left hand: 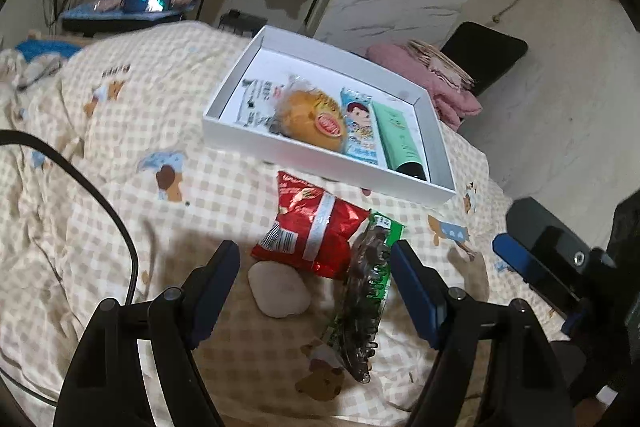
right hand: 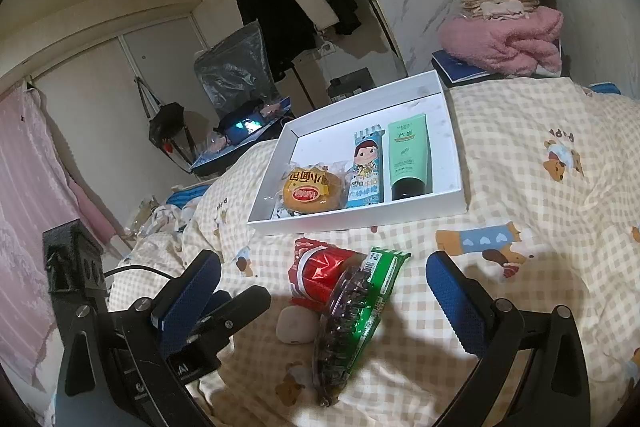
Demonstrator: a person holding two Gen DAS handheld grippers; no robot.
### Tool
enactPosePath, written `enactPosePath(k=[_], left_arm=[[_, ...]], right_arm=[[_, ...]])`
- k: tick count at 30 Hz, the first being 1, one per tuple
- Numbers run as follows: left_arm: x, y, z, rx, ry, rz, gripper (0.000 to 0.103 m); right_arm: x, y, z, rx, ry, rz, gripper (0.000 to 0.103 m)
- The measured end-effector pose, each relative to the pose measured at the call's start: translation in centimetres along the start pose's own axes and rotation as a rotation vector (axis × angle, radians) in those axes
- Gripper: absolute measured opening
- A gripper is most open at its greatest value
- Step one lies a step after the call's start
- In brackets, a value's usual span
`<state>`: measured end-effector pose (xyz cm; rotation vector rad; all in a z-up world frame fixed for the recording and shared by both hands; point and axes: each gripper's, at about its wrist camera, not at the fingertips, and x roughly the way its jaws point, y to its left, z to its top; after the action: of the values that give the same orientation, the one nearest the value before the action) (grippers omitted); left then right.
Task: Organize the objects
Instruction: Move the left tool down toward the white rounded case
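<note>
On the bed with the beige checked bear-print quilt (left hand: pixel 120 163), a shallow white cardboard box (left hand: pixel 320 159) serves as the landmark. Inside it lie a round orange bun in clear wrap (left hand: pixel 314 121), a blue cartoon-boy snack pack (left hand: pixel 360 131), a mint-green tube with a black cap (left hand: pixel 400 139) and, at the end away from the tube, a white printed packet (left hand: pixel 256 99) partly under the bun.

Just in front of the box's near wall lie the things not yet packed: a crinkled red foil snack bag (left hand: pixel 316 231), a green-wrapped snack bar (right hand: pixel 384 279) beside it, a dark purple plastic hairbrush (left hand: pixel 366 291) lying over the green wrapper, and a smooth white oval case (left hand: pixel 280 289) touching the red bag's near edge.

The left claw (left hand: pixel 316 283) stands wide open and holds nothing, its blue pads straddling the white case, the red bag's near end and the brush. The right claw (right hand: pixel 322 295) is likewise wide open and empty, hanging over the same cluster.

The step in hand appears to be choosing one loose item for the box. The brush would best go first, since it lies on top; gripping it across its narrow width, clear of the wrapper below, should avoid dragging the bar along. The soft quilt gives way, so a gentle descent is wise. Free floor in the box looks to be at its far side, beyond the packed items.
</note>
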<state>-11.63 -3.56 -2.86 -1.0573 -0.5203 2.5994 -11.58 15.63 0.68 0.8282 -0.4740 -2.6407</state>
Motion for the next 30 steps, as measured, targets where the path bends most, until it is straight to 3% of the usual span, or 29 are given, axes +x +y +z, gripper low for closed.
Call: enactPosePath(k=[8, 10, 17, 21, 30], left_arm=[[0.6, 2.4, 0.1, -0.13, 0.053, -0.041, 0.076], [0.9, 2.3, 0.0, -0.125, 0.066, -0.021, 0.076], [1.7, 1.9, -0.4, -0.11, 0.114, -0.039, 0.054], [1.6, 2.2, -0.4, -0.124, 0.12, -0.064, 0.054], [3.7, 0.5, -0.9, -0.044, 0.204, -0.009, 0.054]], right_arm=[[0.3, -0.3, -0.1, 0.007, 0.011, 0.0, 0.103], [0.3, -0.3, -0.2, 0.005, 0.013, 0.004, 0.103], [0.4, -0.3, 0.0, 0.008, 0.015, 0.007, 0.103], [0.4, -0.3, 0.0, 0.012, 0.017, 0.003, 0.103], [0.7, -0.4, -0.2, 0.013, 0.029, -0.008, 0.103]])
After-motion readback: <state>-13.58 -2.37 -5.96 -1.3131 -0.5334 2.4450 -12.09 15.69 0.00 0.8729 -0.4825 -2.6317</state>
